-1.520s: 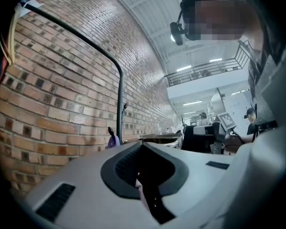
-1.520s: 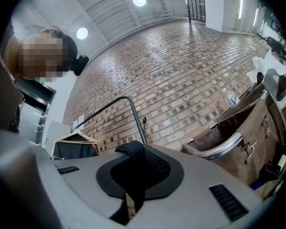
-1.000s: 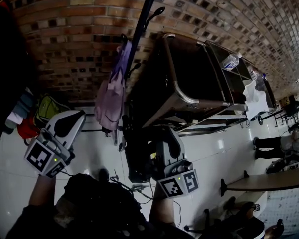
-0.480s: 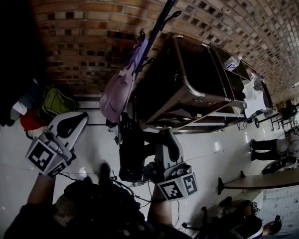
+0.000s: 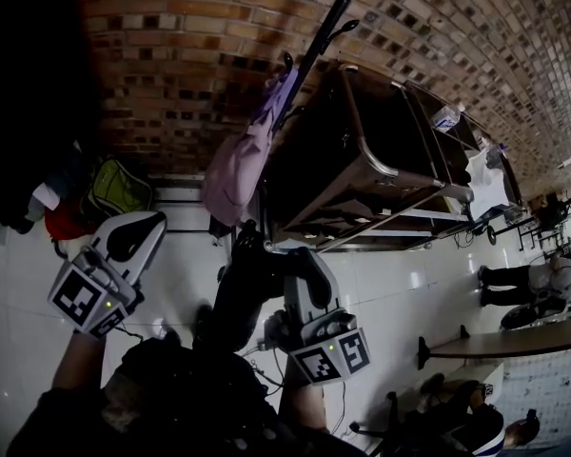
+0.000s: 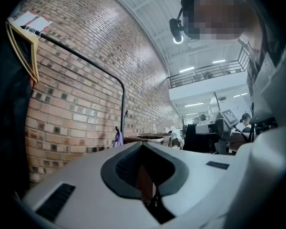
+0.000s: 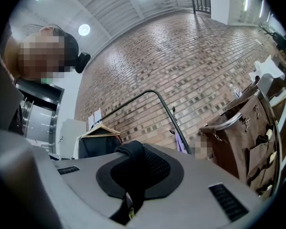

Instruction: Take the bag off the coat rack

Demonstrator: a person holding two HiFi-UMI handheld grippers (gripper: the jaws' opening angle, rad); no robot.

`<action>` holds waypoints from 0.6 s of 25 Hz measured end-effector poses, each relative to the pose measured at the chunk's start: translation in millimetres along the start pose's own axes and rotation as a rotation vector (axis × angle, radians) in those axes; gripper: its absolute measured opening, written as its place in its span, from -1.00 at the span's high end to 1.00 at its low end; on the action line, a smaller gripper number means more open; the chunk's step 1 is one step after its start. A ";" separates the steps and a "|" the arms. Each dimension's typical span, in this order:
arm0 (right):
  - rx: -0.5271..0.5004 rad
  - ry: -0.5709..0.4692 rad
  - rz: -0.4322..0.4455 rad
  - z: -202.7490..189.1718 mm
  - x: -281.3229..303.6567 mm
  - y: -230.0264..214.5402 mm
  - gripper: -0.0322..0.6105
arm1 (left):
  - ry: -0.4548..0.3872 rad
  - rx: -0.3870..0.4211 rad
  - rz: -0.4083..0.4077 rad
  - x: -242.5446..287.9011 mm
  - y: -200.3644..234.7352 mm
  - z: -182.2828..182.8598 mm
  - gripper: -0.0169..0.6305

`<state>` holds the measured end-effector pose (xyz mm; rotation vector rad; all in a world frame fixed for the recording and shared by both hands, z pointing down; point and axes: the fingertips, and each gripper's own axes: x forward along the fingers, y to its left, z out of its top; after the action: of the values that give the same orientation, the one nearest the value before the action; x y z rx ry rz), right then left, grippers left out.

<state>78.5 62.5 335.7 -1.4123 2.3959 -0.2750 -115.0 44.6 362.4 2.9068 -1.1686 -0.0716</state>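
A black bag (image 5: 240, 291) hangs by its strap from my right gripper (image 5: 305, 257), low and in front of the coat rack pole (image 5: 320, 44). In the right gripper view the jaws are shut on the black strap (image 7: 132, 162), which runs through the cavity of the right gripper (image 7: 138, 148). A purple bag (image 5: 238, 165) hangs on the pole, small and far in the purple bag's other view (image 7: 181, 142). My left gripper (image 5: 147, 222) is at the lower left, shut and holding nothing; from the left gripper (image 6: 143, 144) the black bag (image 6: 198, 137) shows to the right.
A brown canvas cart (image 5: 362, 150) with a metal frame stands right of the pole against the brick wall. Dark clothes (image 5: 19, 112) hang on a rail at the left, with a green bag (image 5: 114, 187) below. A table (image 5: 514, 346) and a person (image 5: 533, 279) are at the right.
The black bag has swung left and away from the foot of the pole as my right gripper carried it. The left gripper has stayed where it was.
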 end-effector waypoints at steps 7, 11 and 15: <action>-0.010 0.007 -0.018 -5.2 -16.4 22.5 0.76 | 0.002 -0.007 -0.029 -20.3 -8.9 1.1 0.92; -0.016 0.011 -0.032 -8.4 -24.7 33.1 0.76 | 0.001 -0.006 -0.049 -30.3 -13.9 1.9 0.92; -0.017 0.014 -0.044 -13.8 -36.3 41.2 0.76 | 0.003 -0.014 -0.061 -40.6 -21.4 -3.1 0.92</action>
<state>56.0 114.1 341.6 -1.4765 2.3858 -0.2767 -129.3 88.1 366.6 2.9294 -1.0750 -0.0757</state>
